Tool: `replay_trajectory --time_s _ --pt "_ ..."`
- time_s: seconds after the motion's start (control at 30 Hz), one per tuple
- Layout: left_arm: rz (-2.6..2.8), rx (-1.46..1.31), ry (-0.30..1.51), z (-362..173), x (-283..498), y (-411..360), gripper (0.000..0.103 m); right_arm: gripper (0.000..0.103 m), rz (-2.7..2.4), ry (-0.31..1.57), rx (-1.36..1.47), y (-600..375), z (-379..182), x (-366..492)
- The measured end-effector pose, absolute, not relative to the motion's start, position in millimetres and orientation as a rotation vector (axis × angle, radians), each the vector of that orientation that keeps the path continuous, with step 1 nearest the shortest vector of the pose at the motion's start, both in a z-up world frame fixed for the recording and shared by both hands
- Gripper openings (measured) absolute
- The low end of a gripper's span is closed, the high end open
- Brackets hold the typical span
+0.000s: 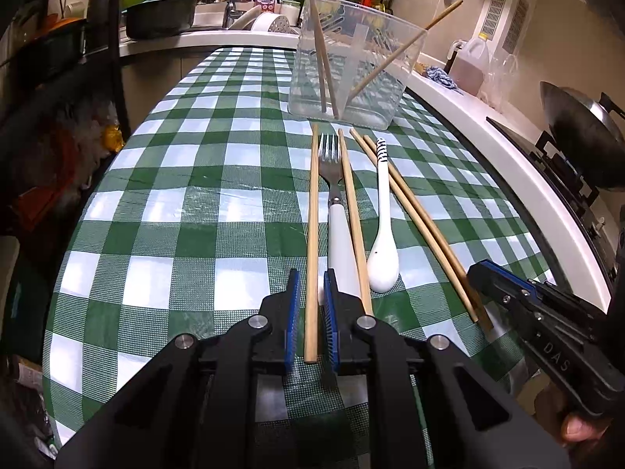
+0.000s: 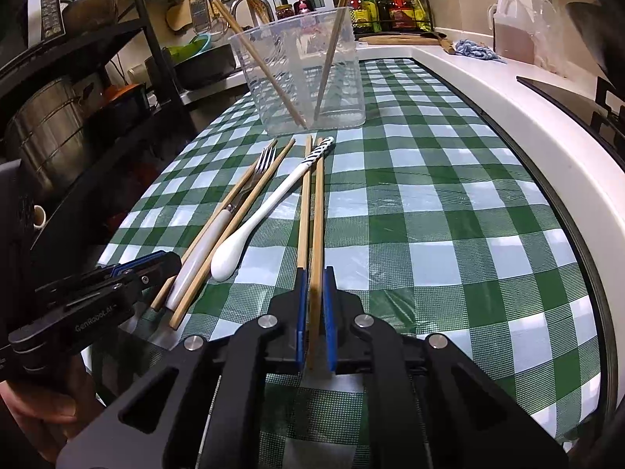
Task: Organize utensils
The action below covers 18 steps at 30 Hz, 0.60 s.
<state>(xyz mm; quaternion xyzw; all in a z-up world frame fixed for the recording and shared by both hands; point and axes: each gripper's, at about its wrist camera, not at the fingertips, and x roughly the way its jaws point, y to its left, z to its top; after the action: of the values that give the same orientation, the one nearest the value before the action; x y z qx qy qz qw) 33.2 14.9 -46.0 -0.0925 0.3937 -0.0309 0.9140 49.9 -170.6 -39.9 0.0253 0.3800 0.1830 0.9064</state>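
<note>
Green and white squares are covering the worktop (image 1: 187,211), and the cloth is looking shiny and a bit crinkly. Wooden chopsticks, a fork (image 1: 335,195) with a smooth white handle and a white spoon (image 1: 384,250) with a stripy end are lying in a row in front of a see-through plastic tub (image 1: 351,70). Three more wooden sticks are leaning inside the tub, and their tops are poking out over the rim. In the left wrist view, the left claw (image 1: 312,305) is sitting narrow around the near end of the leftmost chopstick (image 1: 312,234), with blue ribbed pads on both sides; I cannot tell if the pads are pressing on it. The fork handle is partly hiding behind that claw's right finger. In the right wrist view, the right claw (image 2: 314,312) is sitting narrow around the rightmost chopstick (image 2: 318,211), and the pads are very close to the wood, though I cannot tell if they are squeezing it. Its partner stick (image 2: 304,211) is lying just beside it, and its near end is hiding behind the blue pad. Pots and bottles at the back are looking small and bent.
</note>
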Motion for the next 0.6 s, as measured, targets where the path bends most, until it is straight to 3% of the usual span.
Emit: replay_trajectory --time_s 0.6 --pt "-0.038 -0.115 0.817 -47.6 30.2 9.1 0.011 0.009 0.349 0.796 -0.021 -169.4 -47.0 46.8"
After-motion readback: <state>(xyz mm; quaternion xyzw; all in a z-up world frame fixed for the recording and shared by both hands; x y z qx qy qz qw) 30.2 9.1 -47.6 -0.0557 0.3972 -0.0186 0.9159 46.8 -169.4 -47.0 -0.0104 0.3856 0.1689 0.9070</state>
